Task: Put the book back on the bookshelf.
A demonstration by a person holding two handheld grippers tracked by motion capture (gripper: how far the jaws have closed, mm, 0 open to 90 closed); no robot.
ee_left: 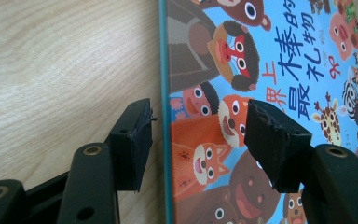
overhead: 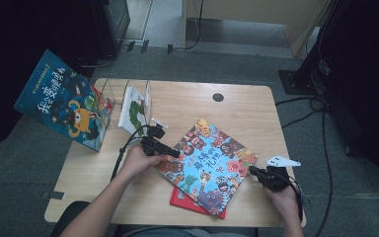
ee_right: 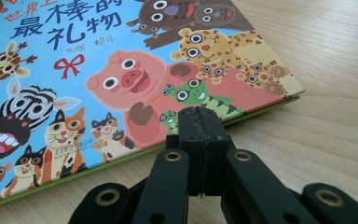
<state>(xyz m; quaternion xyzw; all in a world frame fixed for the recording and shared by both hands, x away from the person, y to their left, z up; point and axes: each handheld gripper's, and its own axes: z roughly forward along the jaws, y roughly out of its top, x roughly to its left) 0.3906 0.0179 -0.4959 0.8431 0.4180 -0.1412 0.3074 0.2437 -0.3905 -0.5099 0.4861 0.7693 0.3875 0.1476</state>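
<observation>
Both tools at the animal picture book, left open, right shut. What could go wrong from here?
1. The left tool straddles the animal picture book's teal edge with open jaws; closing at this angle might push the book aside rather than grip it.
2. The right tool is shut at the opposite edge, nothing between its pads, so it may only nudge the cover.
3. The book lies on a red book; sliding the top one could drag it toward the table edge.

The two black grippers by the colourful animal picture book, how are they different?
The left gripper has its jaws open, straddling the teal edge of the colourful animal picture book; the right gripper has its jaws shut together with nothing between them. The left sits at the book's left edge, the right at its right corner. Both are black, hand-held, and close to the same book.
</observation>
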